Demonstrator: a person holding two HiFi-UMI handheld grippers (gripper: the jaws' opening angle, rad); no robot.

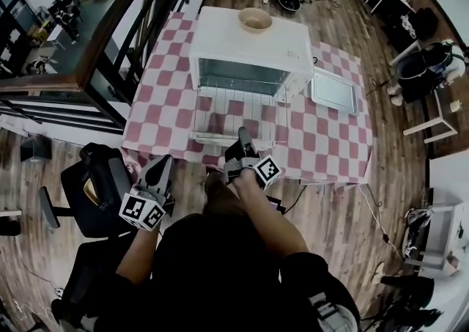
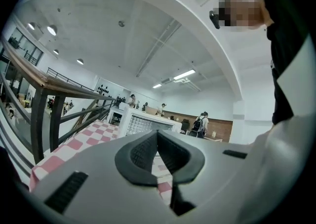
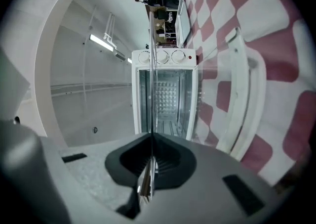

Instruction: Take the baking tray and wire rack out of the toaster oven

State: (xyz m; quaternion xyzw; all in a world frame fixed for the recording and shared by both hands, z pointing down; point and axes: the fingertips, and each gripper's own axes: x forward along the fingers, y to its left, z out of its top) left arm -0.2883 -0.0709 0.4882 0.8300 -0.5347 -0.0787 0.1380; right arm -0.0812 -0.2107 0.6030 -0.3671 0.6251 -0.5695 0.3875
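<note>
- Toaster oven, one: white, on a table with a red-and-white checked cloth. Its door is folded down toward the person.
- Wire rack, one: lying out over the lowered door, its far edge at the oven mouth.
- Baking tray, one: flat on the cloth just right of the oven.
- Bowl, one: on the oven's top.
- Grippers, two:
  - The right gripper has its jaws clamped on the rack's near edge.
  - The left gripper has its jaws together and empty, off the table's near left corner.
- Black chair, one: left of the person.
- Dark railing: along the table's left side.
</note>
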